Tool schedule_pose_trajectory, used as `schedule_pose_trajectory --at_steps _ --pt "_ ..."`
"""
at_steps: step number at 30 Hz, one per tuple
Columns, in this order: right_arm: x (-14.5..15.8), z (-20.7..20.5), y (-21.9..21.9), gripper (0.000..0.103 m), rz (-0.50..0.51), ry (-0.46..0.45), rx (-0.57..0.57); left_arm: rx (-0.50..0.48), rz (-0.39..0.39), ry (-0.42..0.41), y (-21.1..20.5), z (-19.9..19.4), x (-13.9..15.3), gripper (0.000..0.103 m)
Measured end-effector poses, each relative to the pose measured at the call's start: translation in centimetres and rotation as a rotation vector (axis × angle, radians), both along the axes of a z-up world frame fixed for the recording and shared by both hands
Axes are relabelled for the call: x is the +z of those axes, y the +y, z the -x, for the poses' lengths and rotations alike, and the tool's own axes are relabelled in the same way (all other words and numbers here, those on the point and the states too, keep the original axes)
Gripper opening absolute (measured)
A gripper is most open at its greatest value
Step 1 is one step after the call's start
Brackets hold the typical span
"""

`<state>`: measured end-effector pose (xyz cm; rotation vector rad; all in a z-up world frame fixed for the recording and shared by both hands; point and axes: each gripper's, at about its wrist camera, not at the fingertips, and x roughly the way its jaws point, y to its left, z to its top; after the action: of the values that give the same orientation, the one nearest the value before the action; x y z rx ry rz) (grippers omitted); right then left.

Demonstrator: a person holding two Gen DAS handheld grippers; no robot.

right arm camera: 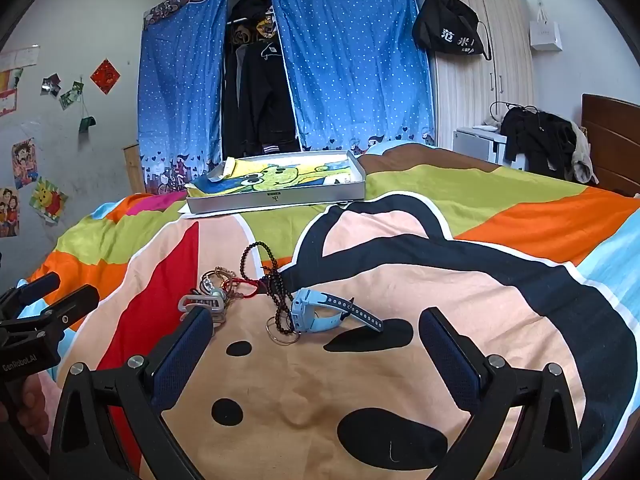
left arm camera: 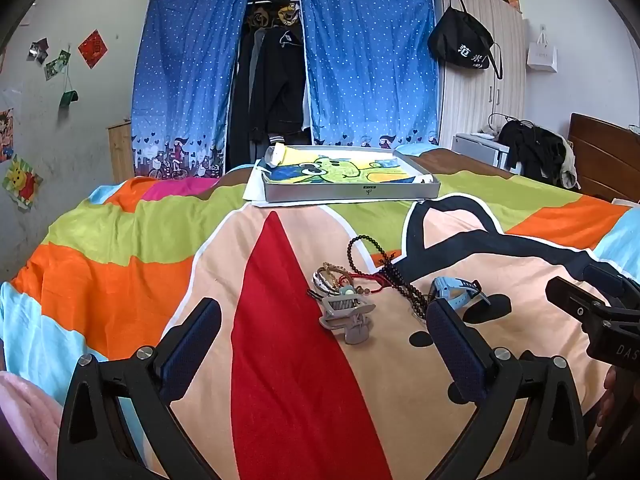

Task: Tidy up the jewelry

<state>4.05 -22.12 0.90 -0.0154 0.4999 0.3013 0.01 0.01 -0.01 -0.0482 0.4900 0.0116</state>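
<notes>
jewelry: a small heap in the middle of the bedspread [right arm camera: 400, 360], well short of the tray.
beads: a dark bead string [right arm camera: 256, 258] looped at the back of the heap, its tail trailing forward to thin rings beside the watch.
bracelets: gold and silver bangles [left arm camera: 332, 276] bunched together, with a red cord [right arm camera: 250, 286] running from them toward the beads.
clip: a grey hair clip [left arm camera: 348, 316] lies at the front left of the heap, touching the bangles.
watch: a light blue watch [right arm camera: 316, 312] on its side at the right of the heap, strap stretched out to the right over a black patch of the print.
left claw: the left gripper [left arm camera: 324, 328] is spread wide, holds nothing and touches nothing; the clip shows between its fingers, the watch just behind its right finger.
right claw: the right gripper [right arm camera: 316, 340] is spread wide and empty; the watch and rings show between its fingers, the clip behind its left finger.
tray: a shallow grey tray [right arm camera: 320, 196] sits at the far end of the bed, holding a folded yellow and blue cloth [right arm camera: 280, 176] with a green cartoon figure; none of the jewelry is in it.
hands: part of a hand shows at each frame edge, on the other gripper's handle.
</notes>
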Motion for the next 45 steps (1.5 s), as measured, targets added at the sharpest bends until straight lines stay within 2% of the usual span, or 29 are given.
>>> schedule_pose_trajectory --at_steps 45 --pt "-0.07 -0.03 -0.20 0.103 -0.009 0.008 0.001 0.000 -0.005 0.004 -0.01 0.00 -0.01 0.101"
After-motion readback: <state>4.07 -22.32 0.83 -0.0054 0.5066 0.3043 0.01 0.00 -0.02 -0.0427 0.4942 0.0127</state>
